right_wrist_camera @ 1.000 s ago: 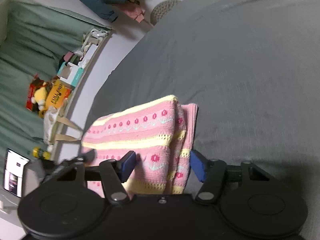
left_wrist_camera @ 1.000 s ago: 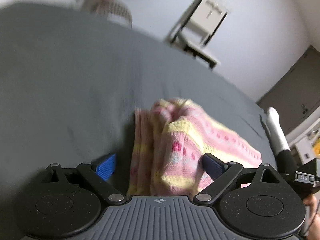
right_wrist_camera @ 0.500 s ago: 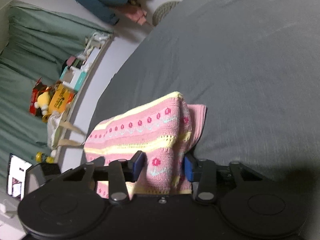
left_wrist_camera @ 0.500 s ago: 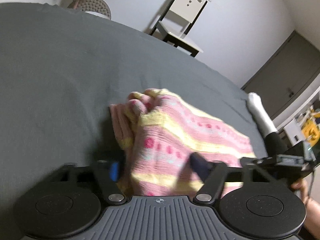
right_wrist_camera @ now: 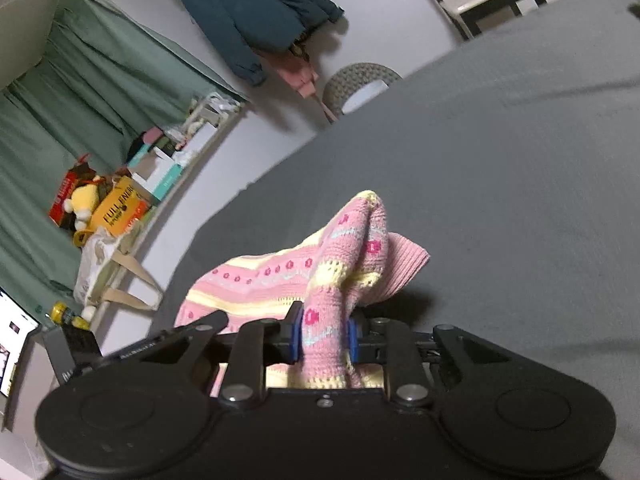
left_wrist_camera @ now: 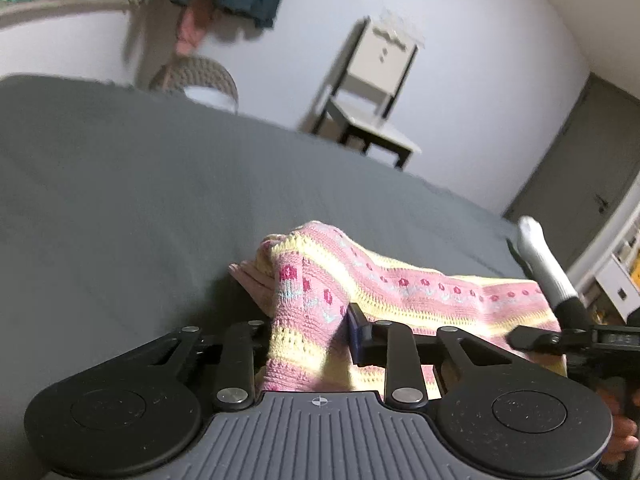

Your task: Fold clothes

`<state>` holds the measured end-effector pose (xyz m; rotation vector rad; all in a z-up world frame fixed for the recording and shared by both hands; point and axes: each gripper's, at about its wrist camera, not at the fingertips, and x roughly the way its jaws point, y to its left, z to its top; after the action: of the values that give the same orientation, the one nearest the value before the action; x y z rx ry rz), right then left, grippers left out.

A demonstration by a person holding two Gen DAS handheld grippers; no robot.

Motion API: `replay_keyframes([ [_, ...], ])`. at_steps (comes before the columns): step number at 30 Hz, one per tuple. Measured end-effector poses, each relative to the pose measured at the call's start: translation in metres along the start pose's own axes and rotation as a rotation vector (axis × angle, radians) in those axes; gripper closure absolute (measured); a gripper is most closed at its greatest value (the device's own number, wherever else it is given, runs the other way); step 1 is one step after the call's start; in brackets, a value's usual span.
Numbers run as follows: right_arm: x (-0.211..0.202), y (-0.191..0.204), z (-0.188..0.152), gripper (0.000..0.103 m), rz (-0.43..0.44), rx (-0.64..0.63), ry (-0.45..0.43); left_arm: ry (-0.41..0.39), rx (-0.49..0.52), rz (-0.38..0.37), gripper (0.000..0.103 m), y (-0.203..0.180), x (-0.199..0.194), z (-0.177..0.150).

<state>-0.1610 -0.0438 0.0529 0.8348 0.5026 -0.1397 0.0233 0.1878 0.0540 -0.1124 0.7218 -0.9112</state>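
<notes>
A pink and yellow knitted garment [left_wrist_camera: 400,292] with red flower rows lies folded on the grey bed cover [left_wrist_camera: 140,200]. My left gripper [left_wrist_camera: 308,340] is shut on the garment's near left corner, the knit bunched between its blue pads. In the right wrist view the same knitted garment [right_wrist_camera: 320,272] rises off the grey bed cover [right_wrist_camera: 500,180], and my right gripper [right_wrist_camera: 324,338] is shut on a pinched ridge of it between the blue pads [right_wrist_camera: 295,336]. The right gripper's black body shows at the left view's right edge.
A white chair [left_wrist_camera: 372,100] stands against the far wall beside a woven basket [left_wrist_camera: 196,80]. A dark teal jacket [right_wrist_camera: 256,8] hangs on the wall. A shelf with boxes and a yellow plush toy [right_wrist_camera: 82,200] runs along green curtains. A white-socked foot [left_wrist_camera: 540,256] rests at the bed's edge.
Both grippers went from open around the garment to shut on it. Both corners have been lifted off the bed cover, and the cameras now tilt up toward the walls.
</notes>
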Motion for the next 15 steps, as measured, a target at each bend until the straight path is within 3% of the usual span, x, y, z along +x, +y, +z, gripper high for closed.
replay_keyframes([
  [5,0.029,0.046,0.024,0.082,0.052,-0.07,0.012,-0.174,0.103,0.118,0.075,0.007,-0.052,0.031],
  [10,0.096,0.095,0.046,0.082,0.115,-0.135,0.027,-0.315,0.132,0.266,0.075,0.051,-0.081,0.053],
  [12,0.127,0.109,0.049,0.082,0.122,-0.15,0.042,-0.343,0.17,0.328,0.075,0.068,-0.081,0.055],
  [15,0.166,0.121,0.044,0.082,0.117,-0.166,0.067,-0.321,0.182,0.403,0.075,0.09,-0.066,0.055],
])
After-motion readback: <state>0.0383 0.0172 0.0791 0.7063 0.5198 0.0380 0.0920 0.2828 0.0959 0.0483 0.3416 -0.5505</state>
